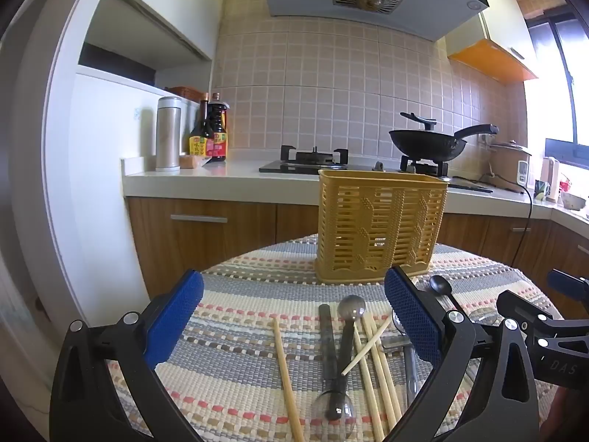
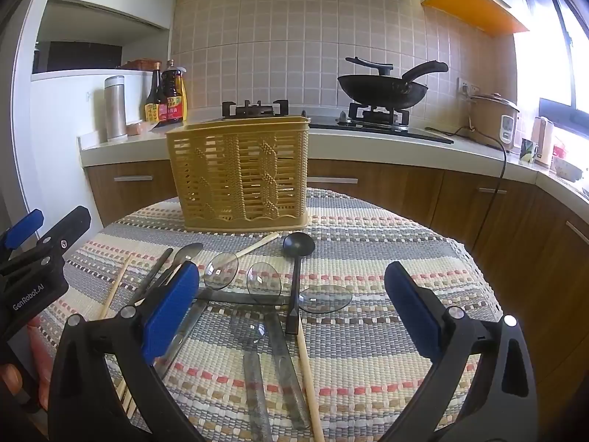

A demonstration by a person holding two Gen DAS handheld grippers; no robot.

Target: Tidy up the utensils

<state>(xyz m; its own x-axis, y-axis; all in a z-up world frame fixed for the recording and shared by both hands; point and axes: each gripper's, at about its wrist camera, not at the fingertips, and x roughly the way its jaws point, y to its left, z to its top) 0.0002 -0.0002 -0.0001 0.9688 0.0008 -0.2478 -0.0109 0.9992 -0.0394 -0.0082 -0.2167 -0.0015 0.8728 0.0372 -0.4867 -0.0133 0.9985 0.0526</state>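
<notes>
- Utensils lie loose on the striped woven cloth point(image 2: 368, 258), in front of the yellow slotted basket point(image 2: 239, 173); none seen inside basket.
- Basket stands upright at cloth's far edge, w/ kitchen counter point(image 2: 368, 140) behind it.
- Right wrist view: black spoon point(image 2: 296, 258) lies w/ bowl near basket, handle pointing back toward camera; several clear plastic spoons point(image 2: 263, 280) lie overlapping beside it, one bowl touching the black handle.
- Wooden chopsticks point(image 2: 311, 386) scattered: one runs along lower centre, another angled near basket base, more at left.
- Left wrist view: chopsticks point(image 1: 379, 368) crossed in a small heap, one lone stick to the left; two clear spoons point(image 1: 344, 331) side by side just left of the heap; black spoon point(image 1: 440, 287) near basket's right corner.
- Left gripper point(image 1: 294, 328): jaws spread wide, nothing btwn pads, hovering above the utensil heap.
- Right gripper point(image 2: 292, 313): jaws also fully apart, gripping nothing, above the clear spoons & black handle.
- Grippers side by side, each showing at the edge of the other's view.
- Bkgd: black wok point(image 2: 383, 90) on gas hob, sauce bottles point(image 2: 165, 95) & steel flask point(image 2: 115, 108) at counter's left, rice cooker point(image 2: 493, 118) at right.
</notes>
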